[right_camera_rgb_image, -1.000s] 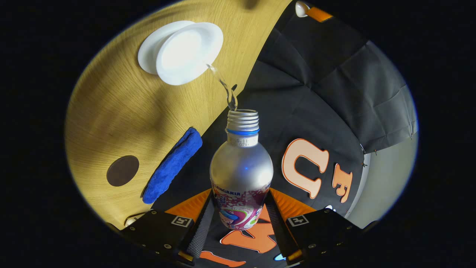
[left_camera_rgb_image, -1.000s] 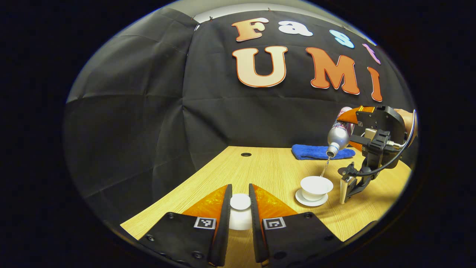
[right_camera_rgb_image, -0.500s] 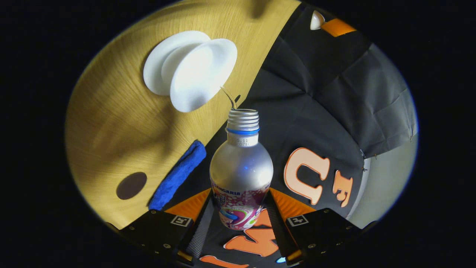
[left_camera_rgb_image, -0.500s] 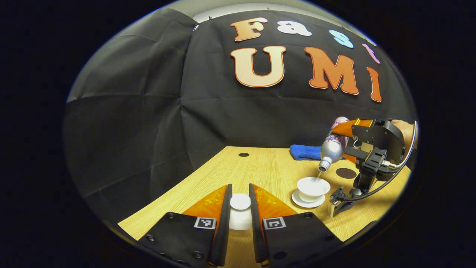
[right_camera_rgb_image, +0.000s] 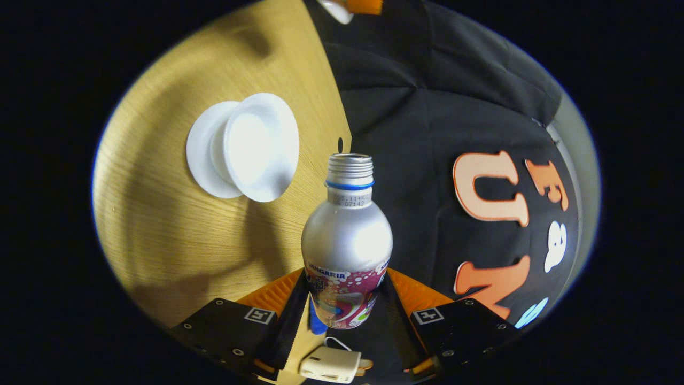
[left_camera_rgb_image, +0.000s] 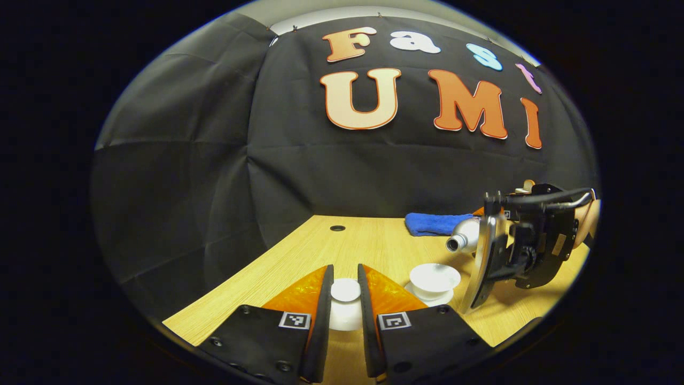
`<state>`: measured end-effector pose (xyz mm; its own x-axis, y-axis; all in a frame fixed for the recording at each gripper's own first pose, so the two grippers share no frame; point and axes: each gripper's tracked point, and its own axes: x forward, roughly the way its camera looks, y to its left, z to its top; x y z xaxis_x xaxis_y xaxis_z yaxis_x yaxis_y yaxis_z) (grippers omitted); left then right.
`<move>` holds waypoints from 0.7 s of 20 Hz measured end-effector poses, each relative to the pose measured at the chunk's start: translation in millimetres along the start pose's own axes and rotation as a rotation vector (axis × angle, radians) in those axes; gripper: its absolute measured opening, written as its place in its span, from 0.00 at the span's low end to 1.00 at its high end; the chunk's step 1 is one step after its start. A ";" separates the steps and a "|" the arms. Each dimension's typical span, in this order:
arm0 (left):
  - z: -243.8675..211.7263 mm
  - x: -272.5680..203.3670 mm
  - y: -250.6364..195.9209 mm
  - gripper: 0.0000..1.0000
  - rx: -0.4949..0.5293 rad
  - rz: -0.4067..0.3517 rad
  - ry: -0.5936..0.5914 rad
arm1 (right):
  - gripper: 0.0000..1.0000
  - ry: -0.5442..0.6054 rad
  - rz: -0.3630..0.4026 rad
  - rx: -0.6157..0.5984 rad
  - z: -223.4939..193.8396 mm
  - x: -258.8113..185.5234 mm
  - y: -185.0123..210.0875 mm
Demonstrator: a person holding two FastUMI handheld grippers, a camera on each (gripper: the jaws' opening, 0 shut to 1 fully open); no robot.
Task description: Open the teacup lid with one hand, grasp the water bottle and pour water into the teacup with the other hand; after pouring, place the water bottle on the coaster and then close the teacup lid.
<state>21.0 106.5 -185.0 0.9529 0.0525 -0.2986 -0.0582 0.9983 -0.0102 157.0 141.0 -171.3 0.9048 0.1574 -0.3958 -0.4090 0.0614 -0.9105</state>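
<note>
Worktop (left_camera_rgb_image: pixel 374 246): pale wood grain, a small round hole near its far edge, set against the black cloth wall
Right gripper (right_camera_rgb_image: pixel 346 299): clenched on the bottle, both fingers pressed against the lower printed part of its body; in the left gripper view it (left_camera_rgb_image: pixel 521 240) was at the right, held by a hand (left_camera_rgb_image: pixel 588 216), above the worktop just right of the cup
Left gripper (left_camera_rgb_image: pixel 346 315): fingers closed on the knob of the white lid, holding it low over the near part of the worktop
Cloth (left_camera_rgb_image: pixel 435 223): blue, folded, lying at the far side of the worktop behind the bottle
Bottle (right_camera_rgb_image: pixel 346 243): silver metal with a coloured label, cap off, threaded mouth open; in the left gripper view it (left_camera_rgb_image: pixel 464 241) lay roughly level, mouth pointing left, above and just right of the cup, no water seen running from it
Saucer (right_camera_rgb_image: pixel 200 147): white, flat on the worktop, carrying the cup
Cup (left_camera_rgb_image: pixel 434 279): white, uncovered, upright on the saucer, right of the left gripper; whether water was inside could not be told
Lid (left_camera_rgb_image: pixel 345 291): white, small, round, between the left gripper's fingers, well apart from the cup
</note>
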 end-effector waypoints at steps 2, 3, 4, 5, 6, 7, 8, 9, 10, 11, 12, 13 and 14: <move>6.5 3.9 -13.0 0.32 0.003 -0.023 -0.013 | 0.79 0.010 0.014 0.105 -4.7 2.6 2.0; 10.1 6.4 -19.6 0.32 0.005 -0.033 -0.018 | 0.79 0.015 0.016 0.153 -5.4 1.5 3.1; 14.0 8.4 -25.7 0.32 0.007 -0.044 -0.024 | 0.79 0.020 0.021 0.200 -6.9 0.9 3.0; 17.0 11.9 -32.1 0.32 0.009 -0.054 -0.030 | 0.79 0.025 0.024 0.247 -7.9 1.2 4.5; 19.7 13.1 -38.3 0.32 0.010 -0.064 -0.035 | 0.79 0.029 0.030 0.294 -10.9 3.5 4.3; 22.2 15.8 -44.8 0.32 0.012 -0.073 -0.040 | 0.79 0.033 0.031 0.340 -13.4 3.8 5.7; 24.8 18.5 -50.3 0.32 0.013 -0.084 -0.043 | 0.79 0.037 0.032 0.383 -14.8 4.7 6.2; 26.3 21.0 -55.7 0.29 0.014 -0.092 -0.044 | 0.79 0.042 0.032 0.426 -15.8 6.0 6.7; 26.8 23.0 -60.8 0.32 0.015 -0.101 -0.044 | 0.79 0.045 0.033 0.471 -17.1 6.2 8.6; 28.3 25.8 -66.2 0.32 0.015 -0.107 -0.046 | 0.79 0.050 0.034 0.520 -18.7 6.8 10.4; 28.7 27.7 -70.3 0.32 0.017 -0.112 -0.046 | 0.79 0.055 0.039 0.573 -22.2 6.9 12.6; 29.6 29.6 -75.2 0.32 0.016 -0.117 -0.046 | 0.79 0.057 0.047 0.630 -25.1 9.1 15.0; 28.9 30.7 -78.6 0.32 0.017 -0.122 -0.045 | 0.79 0.060 0.055 0.688 -28.1 13.6 17.3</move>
<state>63.5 30.5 -165.8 0.9649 -0.0690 -0.2534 0.0639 0.9976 -0.0280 165.5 116.5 -195.8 0.8775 0.1247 -0.4631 -0.4189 0.6695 -0.6134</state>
